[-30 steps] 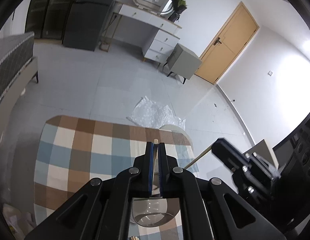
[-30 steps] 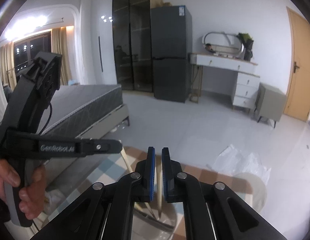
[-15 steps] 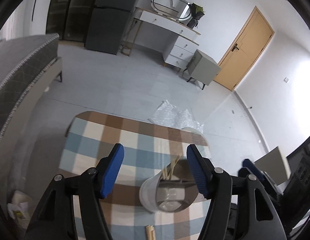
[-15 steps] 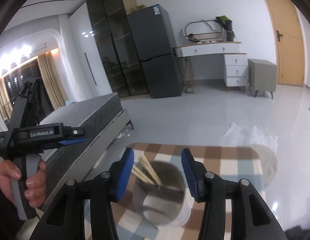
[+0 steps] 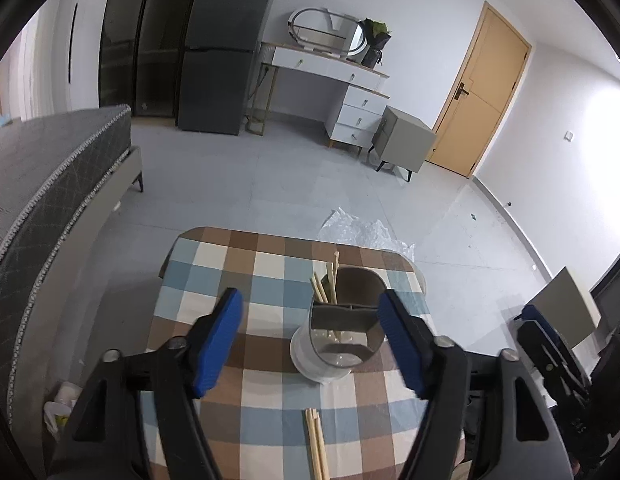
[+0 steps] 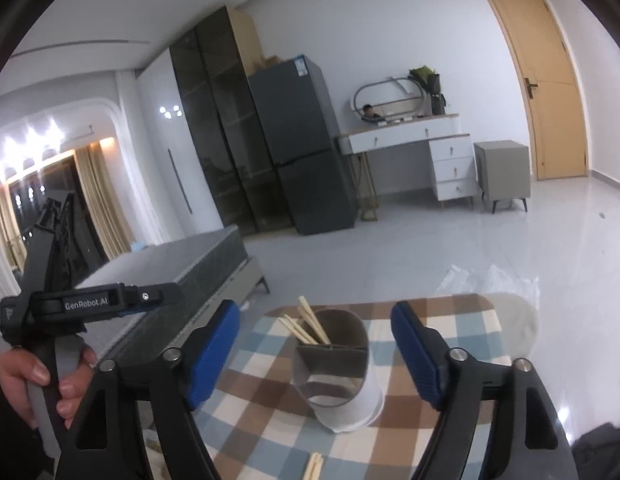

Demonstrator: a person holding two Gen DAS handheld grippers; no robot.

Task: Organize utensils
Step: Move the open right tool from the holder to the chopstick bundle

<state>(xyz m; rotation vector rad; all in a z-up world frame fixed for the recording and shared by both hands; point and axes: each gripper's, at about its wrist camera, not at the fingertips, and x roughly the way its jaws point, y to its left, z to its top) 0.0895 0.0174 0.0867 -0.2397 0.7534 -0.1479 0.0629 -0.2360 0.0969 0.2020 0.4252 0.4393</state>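
Note:
A grey and white utensil holder (image 5: 342,332) with a divider stands on the checked tablecloth (image 5: 214,284). Several wooden chopsticks (image 5: 326,284) stand in its far compartment. More chopsticks (image 5: 316,444) lie on the cloth in front of it. My left gripper (image 5: 310,340) is open and empty, above and before the holder. My right gripper (image 6: 314,352) is open and empty, also raised before the holder (image 6: 338,368). The chopsticks in the holder (image 6: 306,326) and the loose ones (image 6: 313,466) show in the right wrist view too. The left gripper's body (image 6: 70,308) is at the left there.
The small table (image 6: 514,320) has rounded far corners. A bed (image 5: 42,184) stands to the left. Clear plastic wrap (image 5: 362,236) lies on the floor beyond the table. A fridge (image 5: 226,48), a white desk (image 5: 334,80) and a door (image 5: 486,92) are far back.
Both grippers were shut on chopsticks over the holder a second ago. They opened, the chopsticks dropped into the holder, and both grippers pulled back and up.

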